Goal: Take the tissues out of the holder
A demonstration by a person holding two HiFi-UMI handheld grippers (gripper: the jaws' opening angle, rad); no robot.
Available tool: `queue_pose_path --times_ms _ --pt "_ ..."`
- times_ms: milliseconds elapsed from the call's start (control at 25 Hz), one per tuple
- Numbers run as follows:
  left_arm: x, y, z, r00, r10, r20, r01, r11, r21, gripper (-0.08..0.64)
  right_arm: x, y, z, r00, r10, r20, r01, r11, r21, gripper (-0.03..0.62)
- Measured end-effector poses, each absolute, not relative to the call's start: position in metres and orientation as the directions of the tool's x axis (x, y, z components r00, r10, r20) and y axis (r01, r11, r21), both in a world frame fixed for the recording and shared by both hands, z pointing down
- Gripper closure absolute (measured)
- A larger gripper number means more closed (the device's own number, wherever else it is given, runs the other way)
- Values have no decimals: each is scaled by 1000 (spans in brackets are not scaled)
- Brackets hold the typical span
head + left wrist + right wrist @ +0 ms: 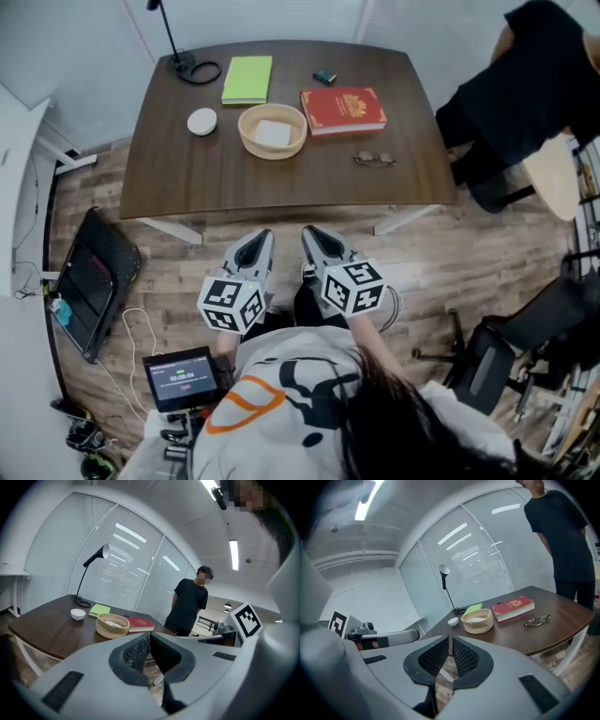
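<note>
Left gripper [262, 239]: jaws drawn together, only a thin line between the pads, nothing held.
Right gripper [312, 236]: jaws narrowed to a slit, also empty.
Gap to cross: both sets of tips hang short of the near edge of the dark brown wooden table [187, 178], well apart from anything on it.
Holder: round, pale woven basket [247, 139] standing upright on the table, ahead of both jaws and below their level. It lies a little left of the left gripper's pointing line and a little right of the right gripper's, so it sits between them.
Tissues: flat white folded stack [274, 133] down inside the basket.
Axis: the basket is round with its mouth upward, so entry likely comes from above.
Nearer hand: roughly equal; the left looks slightly closer.
</note>
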State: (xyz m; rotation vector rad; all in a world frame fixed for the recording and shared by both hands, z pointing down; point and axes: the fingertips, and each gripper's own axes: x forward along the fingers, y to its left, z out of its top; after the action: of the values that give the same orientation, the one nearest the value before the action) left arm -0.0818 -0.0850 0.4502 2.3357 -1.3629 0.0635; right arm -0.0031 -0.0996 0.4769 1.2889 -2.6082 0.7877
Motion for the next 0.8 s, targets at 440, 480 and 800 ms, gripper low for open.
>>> queue_pose_path --times_ms 440,480,800 --pt "-63 -179 446 413 -875 254 -885 -319 338 560 21 -207 471 -698 -641 320 -712 576 -401 558" --pt "-61 -185 447 406 -877 257 -888 -312 337 560 24 -214 472 -702 -636 320 -708 578 -405 558" --pt "-51 -229 452 357 -892 277 -908 -262 326 560 33 -261 485 -737 -591 328 -673 596 -438 558"
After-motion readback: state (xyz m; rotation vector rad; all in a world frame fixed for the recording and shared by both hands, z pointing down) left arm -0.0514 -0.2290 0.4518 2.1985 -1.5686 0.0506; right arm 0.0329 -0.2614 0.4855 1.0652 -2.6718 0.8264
